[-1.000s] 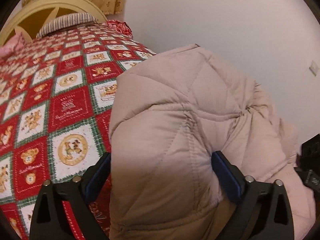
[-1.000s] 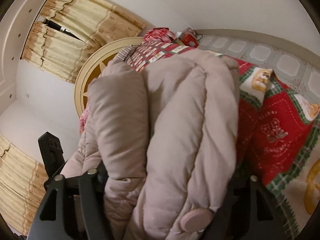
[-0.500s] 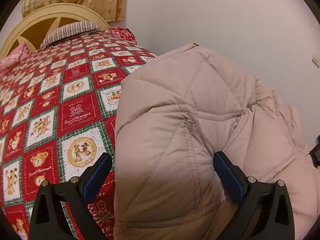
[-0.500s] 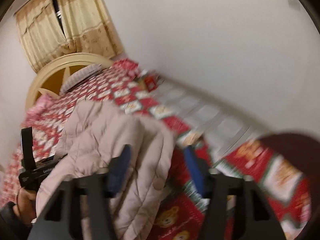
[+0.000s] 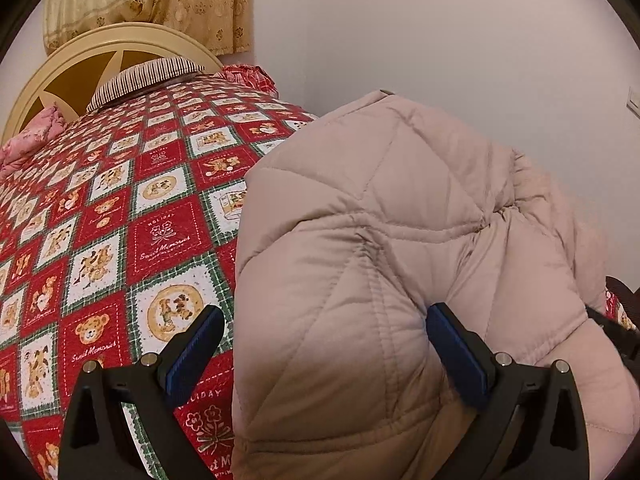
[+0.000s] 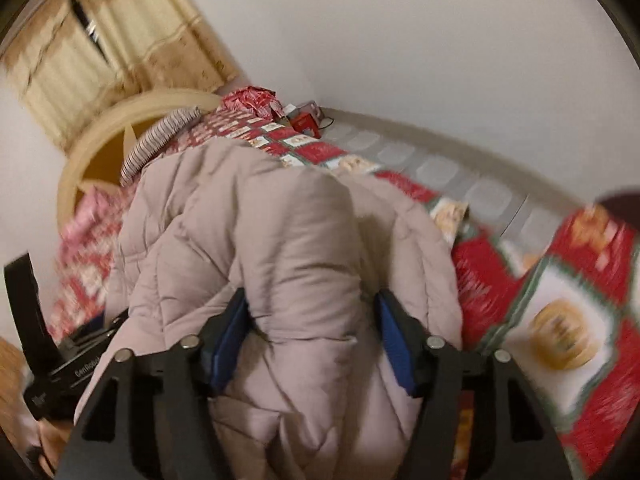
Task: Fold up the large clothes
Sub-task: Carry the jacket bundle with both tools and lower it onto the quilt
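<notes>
Beige quilted jacket (image 5: pixel 360 264) bunched, apparently pinched by right gripper (image 6: pixel 314 336).

Both wrist views look close over the coat (image 5: pixel 380 260) toward the headboard (image 6: pixel 100 148).

A home bedroom

We are looking at a bed (image 5: pixel 120 248) wearing a red teddy-bear quilt, a striped pillow (image 5: pixel 144 80) leaning against a cream round headboard (image 5: pixel 64 68), and yellow patterned curtains (image 5: pixel 160 0) hanging behind by a plain wall.
</notes>
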Tool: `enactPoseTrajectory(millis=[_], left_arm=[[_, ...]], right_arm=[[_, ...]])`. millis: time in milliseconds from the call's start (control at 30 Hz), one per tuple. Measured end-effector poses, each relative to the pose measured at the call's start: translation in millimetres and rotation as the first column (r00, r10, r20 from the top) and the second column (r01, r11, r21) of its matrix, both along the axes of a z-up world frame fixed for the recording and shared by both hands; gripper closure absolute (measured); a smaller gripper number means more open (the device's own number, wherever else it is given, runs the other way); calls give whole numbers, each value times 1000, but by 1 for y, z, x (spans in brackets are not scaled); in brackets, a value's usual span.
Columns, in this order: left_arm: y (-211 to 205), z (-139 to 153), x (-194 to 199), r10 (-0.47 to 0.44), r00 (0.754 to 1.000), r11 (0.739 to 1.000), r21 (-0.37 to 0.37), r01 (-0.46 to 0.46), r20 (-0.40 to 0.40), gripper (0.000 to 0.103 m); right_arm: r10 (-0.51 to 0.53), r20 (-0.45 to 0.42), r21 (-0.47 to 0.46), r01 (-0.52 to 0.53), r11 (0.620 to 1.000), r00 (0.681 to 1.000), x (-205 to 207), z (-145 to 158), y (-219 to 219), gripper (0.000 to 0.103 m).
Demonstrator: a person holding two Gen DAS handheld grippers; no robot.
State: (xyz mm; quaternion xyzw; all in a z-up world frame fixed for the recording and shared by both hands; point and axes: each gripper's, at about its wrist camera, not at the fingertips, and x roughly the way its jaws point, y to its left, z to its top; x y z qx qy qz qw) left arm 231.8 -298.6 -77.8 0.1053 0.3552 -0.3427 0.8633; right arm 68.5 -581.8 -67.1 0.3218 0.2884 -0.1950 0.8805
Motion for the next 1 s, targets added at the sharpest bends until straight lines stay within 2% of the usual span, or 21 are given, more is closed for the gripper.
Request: enactPoseTrajectory(millis=[133,267,333,433,567,700,867,933,1000], left_arm=[[-1,-4,11,14,1000,1000,-6,-14,-23,1],[0,-7,23,28,997,1000,-5,-29,-74,1],[3,-6,22,38,997,999,-4,-38,-72,1],[16,1,15,50,996,999,17,-49,-78,1],[45,13,-1,61,990,998,2,-61,-124,1],[60,32,-26,39,998,999,-6,-39,-54,1],[35,53,-38,-19,999,999,-48,16,-51,1],[18,53,-40,-41,998,998,-40,40,-45,1],[-2,50,-37,-51,998,999,-1,51,-46,1]], right_arm=[[-37,-80,-140,26,990,996,14,4,19,36],[-95,-140,-260,56,964,986,32,10,31,34],[-110,-160,-297,59,953,981,33,12,33,33],[-123,-179,-325,59,944,976,31,14,35,31],[-123,-196,-333,52,941,973,35,14,35,30],[-112,-228,-337,30,941,967,28,13,35,30],[-154,-238,-356,61,932,959,33,14,48,30],[-175,-229,-361,84,929,957,27,12,55,30],[-186,-224,-356,97,929,957,25,10,60,30]])
